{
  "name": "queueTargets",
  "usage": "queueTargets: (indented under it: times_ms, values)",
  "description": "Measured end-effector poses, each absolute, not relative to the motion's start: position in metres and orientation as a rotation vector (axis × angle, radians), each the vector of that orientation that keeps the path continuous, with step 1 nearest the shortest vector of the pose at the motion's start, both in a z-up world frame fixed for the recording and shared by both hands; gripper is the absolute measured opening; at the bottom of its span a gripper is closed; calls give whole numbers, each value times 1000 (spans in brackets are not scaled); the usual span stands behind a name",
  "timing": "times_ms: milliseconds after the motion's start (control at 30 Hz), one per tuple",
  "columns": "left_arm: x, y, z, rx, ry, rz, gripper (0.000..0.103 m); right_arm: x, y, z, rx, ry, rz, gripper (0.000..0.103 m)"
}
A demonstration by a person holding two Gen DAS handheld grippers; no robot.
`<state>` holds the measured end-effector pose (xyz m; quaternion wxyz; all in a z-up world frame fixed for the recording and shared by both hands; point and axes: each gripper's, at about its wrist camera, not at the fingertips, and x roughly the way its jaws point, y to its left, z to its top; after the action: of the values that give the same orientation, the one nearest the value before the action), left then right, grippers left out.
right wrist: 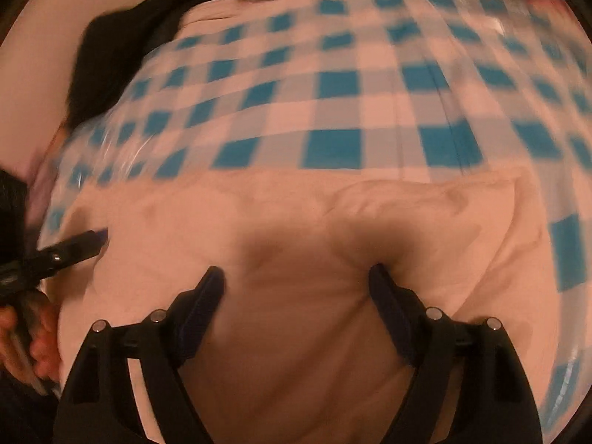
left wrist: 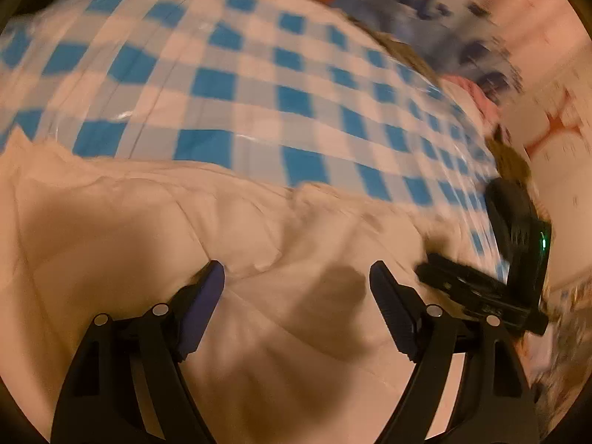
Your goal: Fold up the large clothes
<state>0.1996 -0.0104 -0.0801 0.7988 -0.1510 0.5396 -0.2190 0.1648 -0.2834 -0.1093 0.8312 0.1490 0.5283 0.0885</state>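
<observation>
A pale cream garment (left wrist: 148, 229) lies folded on a blue-and-white checked cloth (left wrist: 259, 85). My left gripper (left wrist: 297, 277) hovers over it, open, with nothing between its fingers. In the right wrist view the same garment (right wrist: 296, 222) fills the lower half on the checked cloth (right wrist: 333, 85). My right gripper (right wrist: 296, 277) stands open above it, holding nothing. The right gripper's black body (left wrist: 518, 259) shows at the right edge of the left wrist view. One finger of the left gripper (right wrist: 74, 246) pokes in from the left of the right wrist view, over the garment's edge.
A hand (right wrist: 33, 336) holds the left gripper's handle at the lower left. A dark garment (right wrist: 122, 48) lies at the cloth's far left corner. Blue patterned fabric (left wrist: 425, 11) and something pink (left wrist: 477, 92) sit beyond the cloth's far edge. Both views are blurred.
</observation>
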Motion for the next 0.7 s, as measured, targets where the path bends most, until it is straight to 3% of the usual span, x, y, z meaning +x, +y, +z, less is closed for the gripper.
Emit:
queueTargets:
  times_ms: [133,267,367,467,700]
  values:
    - [204,-20,-96,-243,1204,-459,78,169,-271,-97,208,1129,122,77]
    - [195,-13,-63,-260,1112,-493,78,156,-246,-53,135,946,200,79]
    - [196,-1,-55,-244,1040,-465,81,181,-239,-86,77,1032,167,84]
    - [215,17,-93,-374,1095,-449,81,199,-259,-122,192,1079,172,85]
    - [217,0,-107,-265,1076,-415,82,213,-262,-122,173,1135,168,86]
